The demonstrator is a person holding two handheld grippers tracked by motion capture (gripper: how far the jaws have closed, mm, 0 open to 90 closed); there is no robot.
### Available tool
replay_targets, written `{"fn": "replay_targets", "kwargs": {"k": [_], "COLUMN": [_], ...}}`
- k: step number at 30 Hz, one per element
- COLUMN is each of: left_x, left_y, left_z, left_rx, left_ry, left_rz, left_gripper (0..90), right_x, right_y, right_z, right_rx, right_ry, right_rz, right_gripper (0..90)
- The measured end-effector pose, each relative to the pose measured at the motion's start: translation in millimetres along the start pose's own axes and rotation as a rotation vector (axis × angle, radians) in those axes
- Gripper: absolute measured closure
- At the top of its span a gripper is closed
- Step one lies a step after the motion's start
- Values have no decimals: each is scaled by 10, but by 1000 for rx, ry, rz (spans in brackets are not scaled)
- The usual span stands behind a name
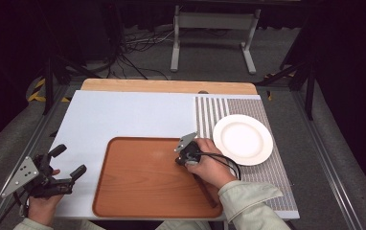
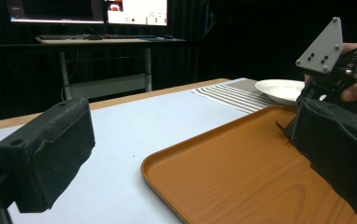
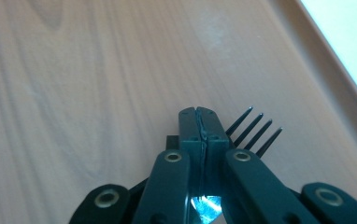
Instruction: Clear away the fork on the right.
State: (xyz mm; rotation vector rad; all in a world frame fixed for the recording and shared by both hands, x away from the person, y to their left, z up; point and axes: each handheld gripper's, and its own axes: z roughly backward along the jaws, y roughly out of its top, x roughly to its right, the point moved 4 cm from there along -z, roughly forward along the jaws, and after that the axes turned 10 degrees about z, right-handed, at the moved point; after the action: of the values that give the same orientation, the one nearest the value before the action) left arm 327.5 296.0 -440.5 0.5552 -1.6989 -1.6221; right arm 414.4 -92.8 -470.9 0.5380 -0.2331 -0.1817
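We are holding a black 4-tined fork (image 3: 253, 130) in the right gripper (image 3: 200, 122), jaws pinched tight, low over the brown wooden tray (image 1: 138, 191). The left gripper (image 1: 68, 162) is waiting wide open, empty. Next we are probably carrying it toward the white round plate (image 1: 242, 139).

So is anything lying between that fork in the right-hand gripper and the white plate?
Nothing visible does. The right gripper is shut on the black fork over the wooden tray; only the tray's raised rim and bare striped mat lie before the plate.
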Motion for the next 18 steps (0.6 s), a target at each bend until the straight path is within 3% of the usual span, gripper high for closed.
{"fn": "replay_targets", "kwargs": {"k": [18], "left_x": [3], "left_y": [-5], "left_z": [-10], "left_rx": [-8], "left_ry": [-9], "left_rz": [-6], "left_gripper": [3], "right_x": [175], "right_y": [-158], "right_z": [82], "right_rx": [-26], "right_ry": [-63], "right_rz": [-71], "right_gripper": [894]}}
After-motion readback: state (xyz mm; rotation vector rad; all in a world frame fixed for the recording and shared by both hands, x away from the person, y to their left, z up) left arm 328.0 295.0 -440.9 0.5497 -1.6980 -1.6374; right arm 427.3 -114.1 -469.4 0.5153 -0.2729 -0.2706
